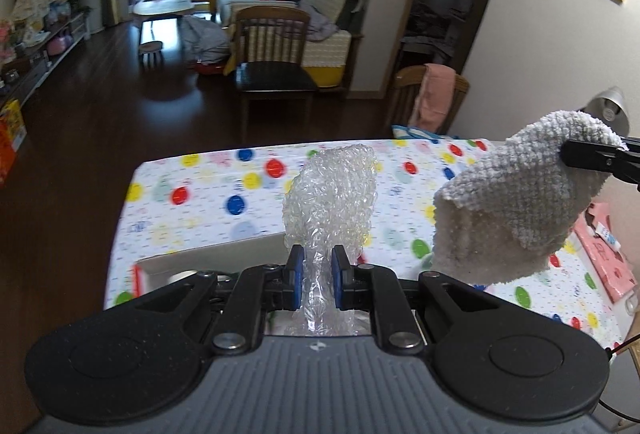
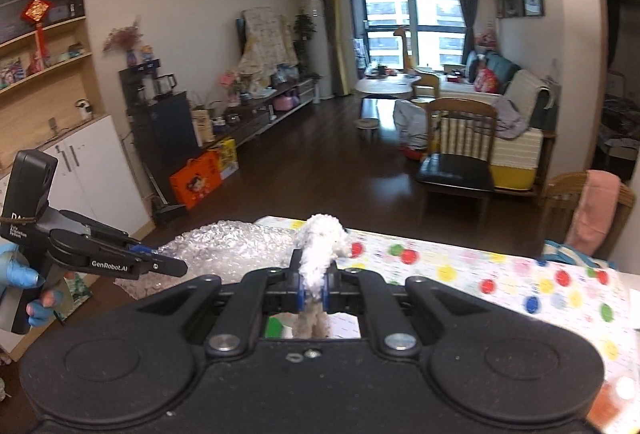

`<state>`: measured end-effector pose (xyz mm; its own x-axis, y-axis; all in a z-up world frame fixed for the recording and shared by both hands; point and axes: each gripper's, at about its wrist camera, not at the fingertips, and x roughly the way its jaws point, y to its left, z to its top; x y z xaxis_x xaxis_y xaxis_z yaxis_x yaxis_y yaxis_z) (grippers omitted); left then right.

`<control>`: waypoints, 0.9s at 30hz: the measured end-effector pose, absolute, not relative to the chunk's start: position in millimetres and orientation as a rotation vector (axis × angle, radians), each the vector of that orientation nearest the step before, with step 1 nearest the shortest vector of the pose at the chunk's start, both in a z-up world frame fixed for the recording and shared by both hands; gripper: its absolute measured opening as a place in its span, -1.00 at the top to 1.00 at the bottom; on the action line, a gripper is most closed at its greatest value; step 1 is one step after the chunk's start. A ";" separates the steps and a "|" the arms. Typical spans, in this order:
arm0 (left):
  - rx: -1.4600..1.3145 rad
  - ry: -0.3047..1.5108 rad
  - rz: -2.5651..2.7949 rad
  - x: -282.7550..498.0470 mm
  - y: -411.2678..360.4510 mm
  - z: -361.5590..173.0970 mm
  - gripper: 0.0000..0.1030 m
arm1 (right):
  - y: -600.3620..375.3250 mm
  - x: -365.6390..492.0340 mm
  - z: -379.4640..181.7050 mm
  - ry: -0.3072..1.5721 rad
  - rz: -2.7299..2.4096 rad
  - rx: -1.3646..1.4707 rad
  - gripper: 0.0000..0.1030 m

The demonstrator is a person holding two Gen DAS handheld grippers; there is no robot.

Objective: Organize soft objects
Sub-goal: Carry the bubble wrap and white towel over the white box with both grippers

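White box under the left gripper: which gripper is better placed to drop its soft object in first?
Probably left gripper: its bubble wrap hangs over the box; the towel hangs farther right.

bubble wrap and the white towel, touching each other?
Apart. Left wrist view shows polka-dot tablecloth between the bubble wrap and the white towel.

- Bubble wrap point(image 1: 330, 194): a clear, crumpled sheet bunched into a rough upright wad, raised above the polka-dot worktop point(image 1: 208, 186), its narrow lower end pinched in the left claw point(image 1: 317, 266).
- Grey-white knitted cloth point(image 1: 516, 206): fluffy and looped, draping downward from the right claw point(image 2: 314, 284), held in the air to the right of the bubble wrap, apart from it.
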<state>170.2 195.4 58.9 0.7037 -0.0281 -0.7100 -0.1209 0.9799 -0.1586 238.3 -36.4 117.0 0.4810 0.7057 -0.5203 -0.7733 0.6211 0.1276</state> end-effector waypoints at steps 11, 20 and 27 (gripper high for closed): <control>-0.228 0.811 0.151 140.1 258.0 40.7 0.73 | 48.5 225.6 87.1 0.645 1.000 -0.133 0.86; -0.237 0.885 0.170 131.1 277.9 -4.0 0.73 | 80.3 210.9 39.1 0.789 0.980 -0.193 0.86; -0.244 0.935 0.134 135.1 273.0 -34.2 0.73 | 89.5 201.2 5.1 0.874 0.946 -0.224 0.86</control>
